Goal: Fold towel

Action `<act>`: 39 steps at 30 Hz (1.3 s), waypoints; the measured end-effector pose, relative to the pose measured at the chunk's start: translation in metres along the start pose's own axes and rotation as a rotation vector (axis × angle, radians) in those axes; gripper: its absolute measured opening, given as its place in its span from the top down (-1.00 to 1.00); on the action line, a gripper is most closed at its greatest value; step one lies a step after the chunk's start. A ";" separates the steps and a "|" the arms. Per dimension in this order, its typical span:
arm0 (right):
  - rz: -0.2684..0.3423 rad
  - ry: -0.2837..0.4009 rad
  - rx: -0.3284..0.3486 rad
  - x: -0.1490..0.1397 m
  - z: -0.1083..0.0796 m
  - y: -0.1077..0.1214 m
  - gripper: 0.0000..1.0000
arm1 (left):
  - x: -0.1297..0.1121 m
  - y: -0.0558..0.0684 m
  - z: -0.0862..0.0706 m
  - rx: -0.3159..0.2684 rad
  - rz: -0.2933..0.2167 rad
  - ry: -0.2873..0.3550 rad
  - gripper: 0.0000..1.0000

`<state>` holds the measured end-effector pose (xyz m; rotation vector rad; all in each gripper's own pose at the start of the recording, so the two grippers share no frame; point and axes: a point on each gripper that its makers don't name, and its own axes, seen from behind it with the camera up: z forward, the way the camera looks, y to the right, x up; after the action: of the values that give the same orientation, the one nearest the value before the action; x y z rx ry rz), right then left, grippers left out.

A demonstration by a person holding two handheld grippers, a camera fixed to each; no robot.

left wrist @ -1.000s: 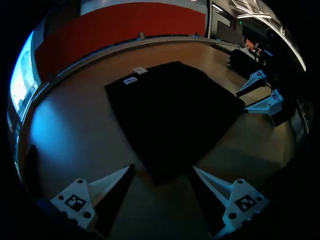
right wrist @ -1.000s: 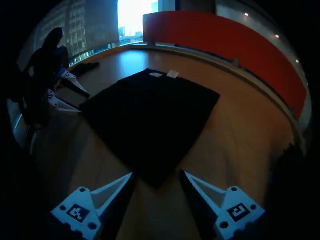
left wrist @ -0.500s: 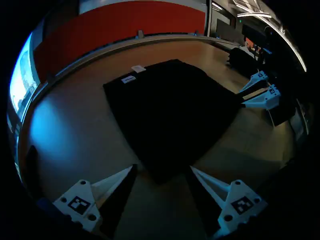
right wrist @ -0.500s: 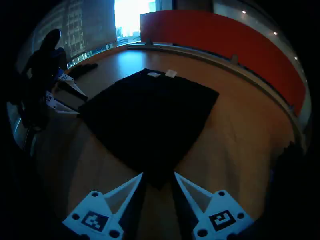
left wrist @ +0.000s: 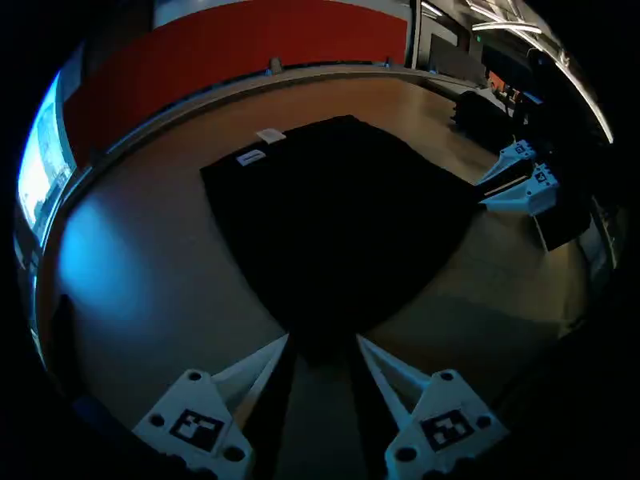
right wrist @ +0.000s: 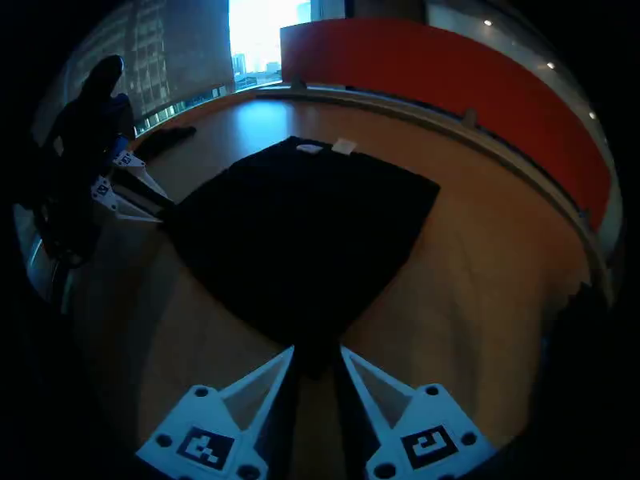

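A black towel lies flat on the wooden table, with two white tags at its far corner. In the left gripper view my left gripper straddles the towel's near corner, its fingers close together but with a gap still showing. In the right gripper view my right gripper has its fingers pressed on another corner of the towel. Each gripper also appears at a side corner in the other's view: the right gripper and the left gripper.
A red panel runs behind the table's far raised edge. A dark bundle lies on the table beyond the right gripper. A person stands behind the left gripper, and a bright window is beyond.
Both grippers have narrowed their fingers around the towel's near corners; the right closed first, the left in the last half second. The towel has stayed flat.
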<state>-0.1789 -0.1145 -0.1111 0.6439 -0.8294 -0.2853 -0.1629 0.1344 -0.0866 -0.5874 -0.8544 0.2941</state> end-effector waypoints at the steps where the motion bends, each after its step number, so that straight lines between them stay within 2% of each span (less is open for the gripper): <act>1: -0.001 -0.001 0.005 0.000 0.000 -0.001 0.53 | 0.000 -0.001 0.000 0.004 -0.005 -0.002 0.42; 4: -0.003 -0.003 0.021 0.000 0.000 -0.006 0.58 | 0.000 -0.004 0.001 0.017 -0.020 -0.006 0.64; 8: 0.001 -0.001 0.035 0.002 0.001 -0.011 0.65 | 0.001 -0.005 0.001 0.028 -0.033 -0.011 0.76; 15: 0.003 0.016 0.035 0.008 -0.002 -0.014 0.68 | 0.001 -0.004 0.001 0.031 -0.062 -0.021 0.79; 20: 0.005 0.026 0.028 0.014 -0.008 -0.012 0.68 | 0.000 0.003 -0.003 0.024 -0.081 -0.032 0.80; 30: 0.010 0.035 0.022 0.030 -0.033 -0.009 0.68 | 0.014 0.013 -0.026 0.023 -0.115 -0.010 0.80; 39: -0.006 0.053 0.023 0.047 -0.058 -0.009 0.68 | 0.030 0.016 -0.052 0.025 -0.138 0.013 0.80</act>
<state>-0.1040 -0.1190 -0.1182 0.6729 -0.7810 -0.2635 -0.1040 0.1423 -0.1037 -0.5045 -0.8727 0.1751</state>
